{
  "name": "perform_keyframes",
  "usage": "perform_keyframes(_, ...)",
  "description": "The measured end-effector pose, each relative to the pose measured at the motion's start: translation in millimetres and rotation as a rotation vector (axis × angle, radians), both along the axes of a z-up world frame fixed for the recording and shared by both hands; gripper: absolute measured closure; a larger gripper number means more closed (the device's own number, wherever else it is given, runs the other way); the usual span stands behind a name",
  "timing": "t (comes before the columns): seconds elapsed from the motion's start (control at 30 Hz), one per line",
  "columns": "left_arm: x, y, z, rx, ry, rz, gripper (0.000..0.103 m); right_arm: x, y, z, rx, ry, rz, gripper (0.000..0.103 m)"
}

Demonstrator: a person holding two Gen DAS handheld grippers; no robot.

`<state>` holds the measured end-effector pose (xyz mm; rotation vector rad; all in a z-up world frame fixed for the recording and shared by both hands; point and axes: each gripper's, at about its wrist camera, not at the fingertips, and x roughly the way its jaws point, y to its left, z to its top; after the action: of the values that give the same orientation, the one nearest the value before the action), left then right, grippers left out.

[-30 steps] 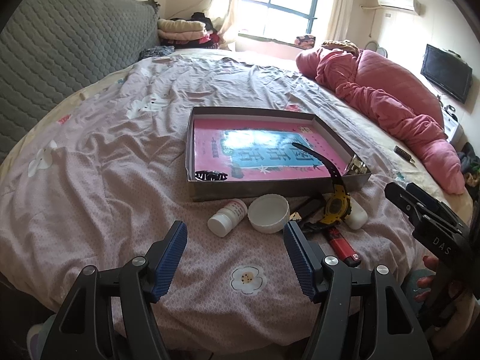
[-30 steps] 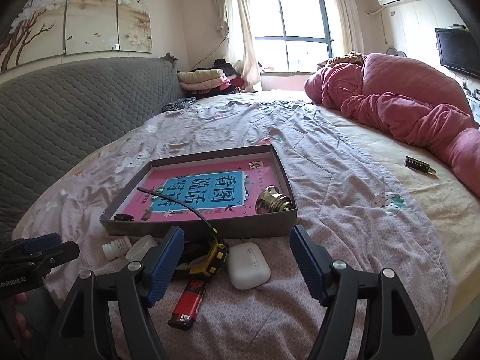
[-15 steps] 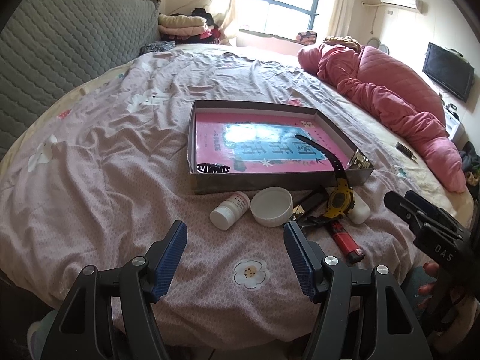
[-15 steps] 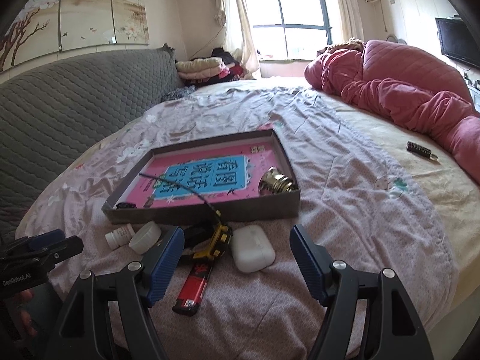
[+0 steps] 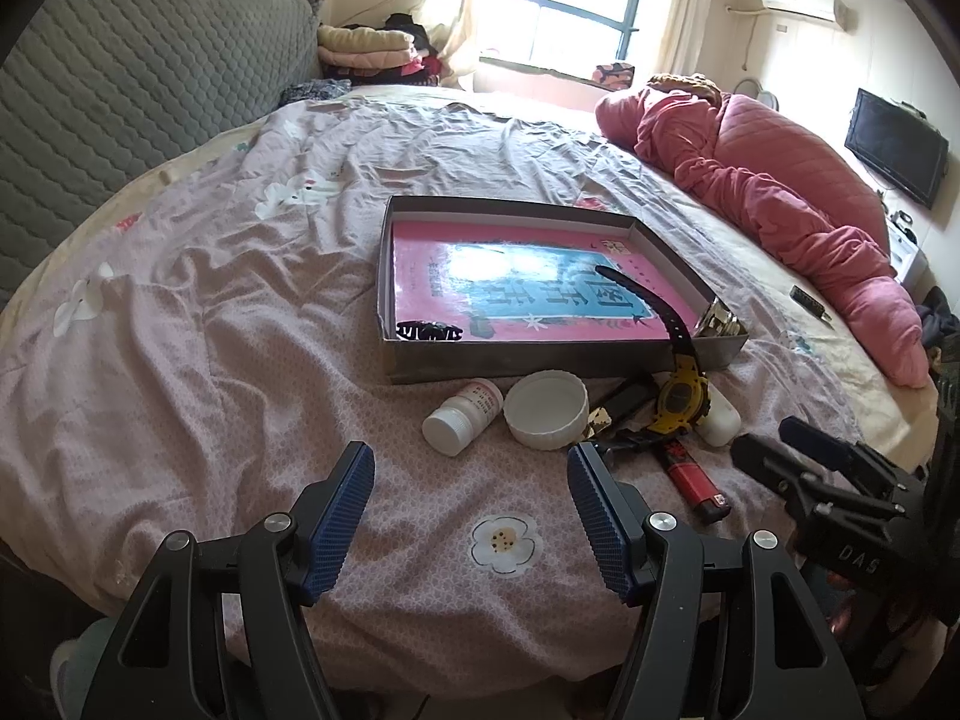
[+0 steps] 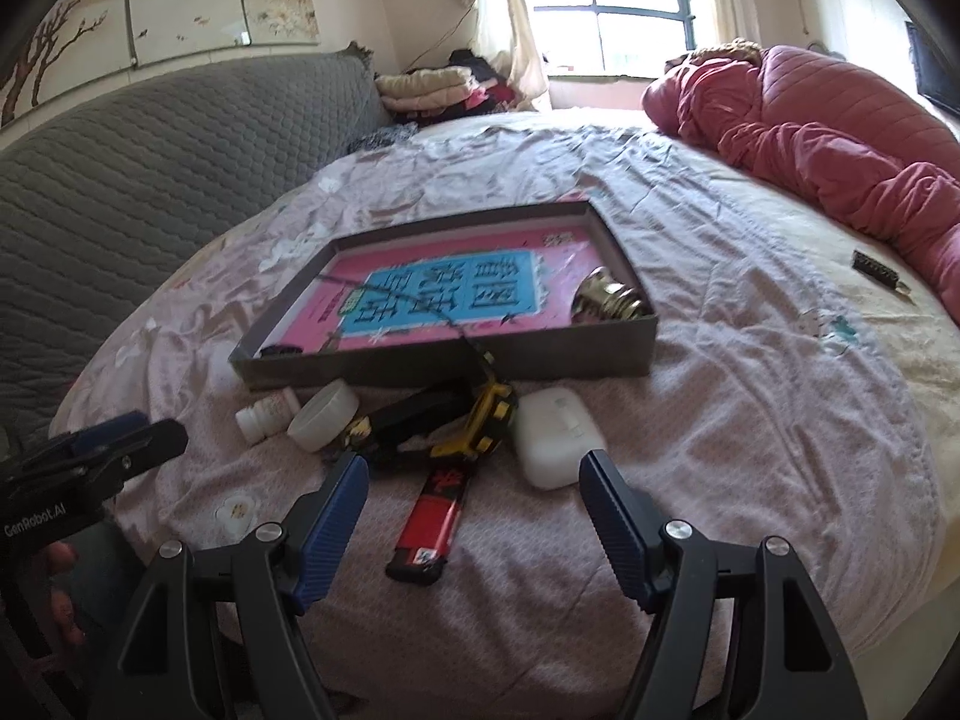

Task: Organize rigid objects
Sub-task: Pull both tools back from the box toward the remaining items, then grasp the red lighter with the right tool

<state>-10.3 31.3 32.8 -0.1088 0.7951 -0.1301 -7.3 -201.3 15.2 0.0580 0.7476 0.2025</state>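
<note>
A grey box (image 5: 540, 357) with a pink book inside lies on the bed; it also shows in the right wrist view (image 6: 444, 367). A black hair clip (image 5: 429, 331) and a brass object (image 6: 612, 300) sit in it. In front lie a white pill bottle (image 5: 462, 415), a white round jar (image 5: 546, 409), a yellow watch (image 5: 681, 399) with its strap over the box edge, a red lighter (image 6: 435, 516) and a white earbud case (image 6: 558, 438). My left gripper (image 5: 471, 510) is open and empty, just short of the bottle and jar. My right gripper (image 6: 471, 519) is open over the lighter.
A pink quilt (image 5: 774, 180) lies heaped at the far right of the bed. A small dark object (image 6: 876, 267) lies on the sheet near it. A grey padded headboard (image 5: 120, 96) runs along the left. A black item (image 6: 414, 414) lies under the watch.
Both grippers have moved forward and down toward the items in front of the box. The objects have not moved; both stay open.
</note>
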Motion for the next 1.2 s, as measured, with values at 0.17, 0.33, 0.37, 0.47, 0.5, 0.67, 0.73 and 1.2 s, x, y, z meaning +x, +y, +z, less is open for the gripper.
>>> perform_keyframes(0.17,-0.2,2.1,-1.7,-0.005,0.004,0.001,0.035,4.0,6.3,-9.7,-0.025,0.047,0.009,0.031)
perform_keyframes(0.33,3.8,6.0,-6.5,-0.007,0.012,0.007,0.035,8.1,7.3,-16.6,-0.017,0.079,0.009,0.031)
perform_keyframes(0.37,4.5,6.6,-7.3,-0.006,0.015,0.009,0.035,8.9,7.3,-17.3,-0.016,0.083,0.008,0.031)
perform_keyframes(0.47,7.0,9.0,-9.7,-0.011,0.018,0.014,0.035,12.8,8.7,-22.1,-0.013,0.105,0.006,0.031)
perform_keyframes(0.5,8.1,9.3,-10.7,-0.008,0.018,0.015,0.035,13.8,9.4,-23.5,-0.012,0.109,0.007,0.031)
perform_keyframes(0.67,15.2,11.0,-16.6,0.006,0.022,0.015,0.035,19.3,14.8,-29.9,-0.016,0.126,0.02,0.031)
perform_keyframes(0.73,19.7,10.4,-19.3,0.021,0.023,0.016,0.035,20.3,16.7,-32.1,-0.018,0.132,0.025,0.033)
perform_keyframes(1.2,39.7,9.8,-34.6,0.036,0.036,0.001,0.035,29.9,23.7,-42.3,-0.033,0.146,0.044,0.049)
